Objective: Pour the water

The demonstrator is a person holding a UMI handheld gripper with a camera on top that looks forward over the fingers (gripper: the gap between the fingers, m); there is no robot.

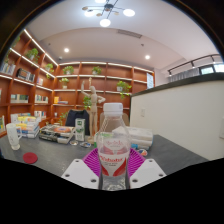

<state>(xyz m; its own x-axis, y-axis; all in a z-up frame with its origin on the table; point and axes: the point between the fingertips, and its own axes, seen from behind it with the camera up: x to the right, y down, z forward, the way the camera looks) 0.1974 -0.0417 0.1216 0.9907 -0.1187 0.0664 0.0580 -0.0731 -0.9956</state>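
A clear plastic water bottle (114, 140) with a white cap and a pink-and-white label stands upright between my gripper's (113, 162) fingers. Both magenta pads (93, 161) press against its sides at label height, so the gripper is shut on the bottle. The bottle's base is seen low between the white finger bodies. Just behind the bottle, on the dark table (50, 158), stands a clear glass (103, 141), mostly hidden by the bottle.
A red lid (30, 157) lies on the table to the left, near a clear cup (13, 136) and boxes of goods (30, 126). Wooden shelves (70, 85) line the back wall. A white counter (190, 115) stands on the right.
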